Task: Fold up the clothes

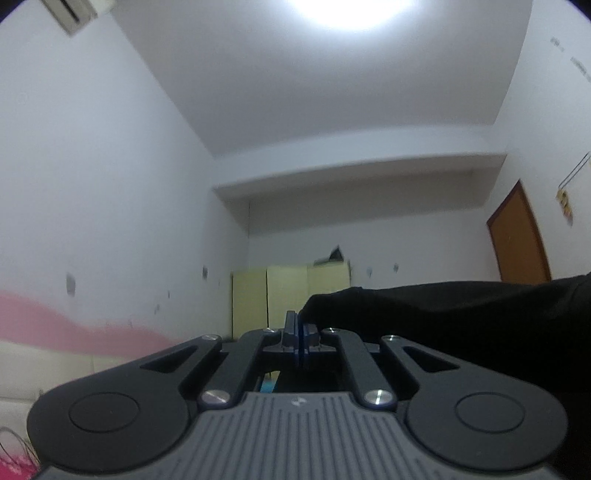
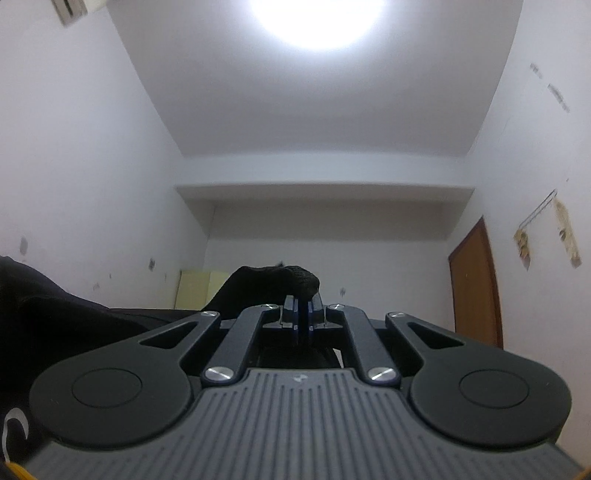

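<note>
Both views tilt up toward the walls and ceiling. My left gripper (image 1: 298,326) is shut, and a corner of a black garment (image 1: 461,325) is pinched between its blue pads. From there the cloth stretches off to the right edge of the left wrist view. My right gripper (image 2: 301,308) is shut too. A ribbed knit edge of the black garment (image 2: 280,278) bunches over its fingertips, and the rest drapes away to the left. The garment hangs lifted between the two grippers, and its lower part is hidden.
Pale yellow cabinets (image 1: 288,295) stand against the far wall. A brown door (image 1: 517,236) is at the right, and papers hang on the right wall (image 2: 522,243). A bright ceiling light (image 2: 314,18) glares overhead. No table or floor is in view.
</note>
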A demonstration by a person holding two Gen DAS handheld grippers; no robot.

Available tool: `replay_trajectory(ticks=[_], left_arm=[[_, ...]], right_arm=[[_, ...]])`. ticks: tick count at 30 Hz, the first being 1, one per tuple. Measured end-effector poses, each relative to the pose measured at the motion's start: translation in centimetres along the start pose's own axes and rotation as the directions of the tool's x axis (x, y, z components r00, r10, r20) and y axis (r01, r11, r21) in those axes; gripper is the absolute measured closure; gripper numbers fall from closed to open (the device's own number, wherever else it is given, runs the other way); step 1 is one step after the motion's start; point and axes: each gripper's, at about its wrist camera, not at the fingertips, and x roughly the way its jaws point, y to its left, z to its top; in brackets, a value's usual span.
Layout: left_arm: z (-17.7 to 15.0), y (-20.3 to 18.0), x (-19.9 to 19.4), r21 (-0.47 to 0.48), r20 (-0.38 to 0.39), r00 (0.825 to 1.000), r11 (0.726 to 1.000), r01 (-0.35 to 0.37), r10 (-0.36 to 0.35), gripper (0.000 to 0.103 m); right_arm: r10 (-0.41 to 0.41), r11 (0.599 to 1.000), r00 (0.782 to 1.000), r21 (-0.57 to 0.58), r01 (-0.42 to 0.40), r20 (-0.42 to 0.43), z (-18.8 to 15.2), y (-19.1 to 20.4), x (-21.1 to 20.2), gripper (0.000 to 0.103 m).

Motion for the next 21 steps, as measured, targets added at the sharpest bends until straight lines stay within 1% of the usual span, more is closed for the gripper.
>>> replay_trajectory(ticks=[4,7,9,10,11,12,13,14,15,16,17,18,19,20,21], left_arm=[[-4.0,-0.6,4.9,0.009,-0.073,0.997,1.0,-0.013,0.013,0.1],[-8.8,-1.4,7.7,0.029,-0.152,0.988,1.0,-0.007,0.011,0.1],[-12.0,-2.0,9.5,0.042,-0.206,0.979,0.999,-0.001,0.01,0.099],[-14.0,-2.3,10.3,0.058,-0.252,0.968,0.998,0.015,0.0,0.096],[-16.1,-2.5,11.1,0.076,-0.302,0.953,0.996,0.036,-0.011,0.093],[-18.2,-2.8,11.9,0.092,-0.352,0.936,0.994,0.057,-0.021,0.085],[-21.0,-3.1,12.8,0.101,-0.434,0.901,0.992,0.077,-0.026,0.071],[-23.9,-3.3,13.7,0.106,-0.52,0.854,0.99,0.097,-0.028,0.058],[-26.8,-3.6,14.6,0.109,-0.602,0.798,0.987,0.117,-0.028,0.039],[-30.3,-3.8,15.1,0.113,-0.69,0.723,0.984,0.139,-0.023,0.034],[-33.9,-4.1,15.3,0.115,-0.772,0.635,0.98,0.16,-0.013,0.034],[-36.1,-4.3,15.5,0.109,-0.823,0.568,0.979,0.171,-0.008,0.034],[-36.9,-3.8,15.2,0.086,-0.841,0.541,0.983,0.161,-0.015,0.034],[-37.4,-3.2,14.9,0.059,-0.853,0.522,0.988,0.146,-0.027,0.034],[-37.9,-2.6,14.5,0.032,-0.863,0.503,0.991,0.131,-0.039,0.034]], right_arm=[[0.007,1.0,0.998,0.007,-0.006,-0.068,-3.6,1.1,4.7,0.1],[0.013,0.999,0.99,0.037,-0.008,-0.139,-7.5,1.7,7.4,0.1],[0.016,0.998,0.98,0.055,-0.005,-0.201,-10.8,2.3,8.4,0.1],[0.017,0.998,0.972,0.061,-0.003,-0.233,-12.5,2.6,8.8,0.1],[0.02,0.998,0.962,0.065,-0.003,-0.273,-14.4,2.9,9.5,0.099],[0.022,0.998,0.943,0.064,-0.001,-0.332,-16.8,3.1,10.4,0.099],[0.018,0.998,0.922,0.067,0.008,-0.386,-19.1,3.2,11.2,0.099],[0.017,0.997,0.896,0.069,0.016,-0.444,-21.4,3.2,12.0,0.095],[0.028,0.997,0.844,0.071,0.012,-0.535,-24.5,3.3,12.9,0.081],[0.046,0.997,0.775,0.078,0.005,-0.63,-27.6,3.5,13.6,0.069],[0.065,0.996,0.691,0.087,-0.003,-0.72,-30.9,3.8,13.7,0.045],[0.079,0.996,0.6,0.093,-0.008,-0.796,-34.0,4.1,13.7,0.042],[0.07,0.997,0.528,0.076,-0.011,-0.846,-36.4,4.3,13.0,0.042],[0.059,0.998,0.458,0.058,-0.016,-0.887,-38.6,4.5,12.2,0.042],[0.04,0.999,0.422,0.035,-0.019,-0.906,-39.8,4.5,11.1,0.042]])
